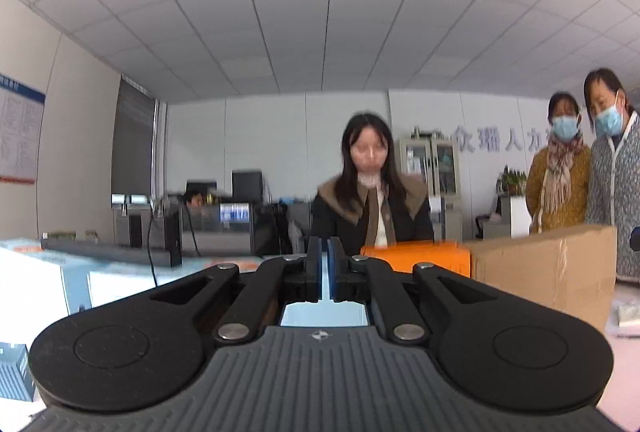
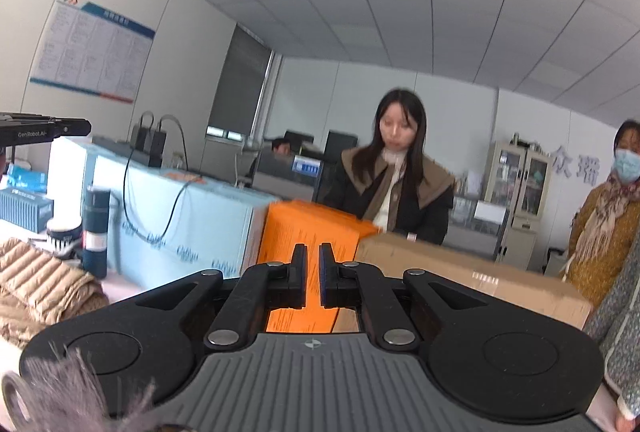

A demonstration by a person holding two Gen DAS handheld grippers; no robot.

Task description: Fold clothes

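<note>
My left gripper (image 1: 324, 268) has its jaws nearly together, a thin light strip between them, nothing held. My right gripper (image 2: 313, 272) has jaws slightly parted, a narrow gap showing orange, also empty. Just beyond both stand an orange box (image 2: 308, 232) and, to its right, a cardboard box (image 2: 472, 280). The tan quilted jacket (image 2: 36, 280) lies on the counter at near left, cut off by the frame edge. Grey fur (image 2: 76, 392) at the near left corner is blurred; I cannot tell what it belongs to.

"GenRobot.AI" stands on the black device (image 2: 44, 131) at left; large characters "众瑞人力" (image 1: 486, 143) line the back wall.
</note>
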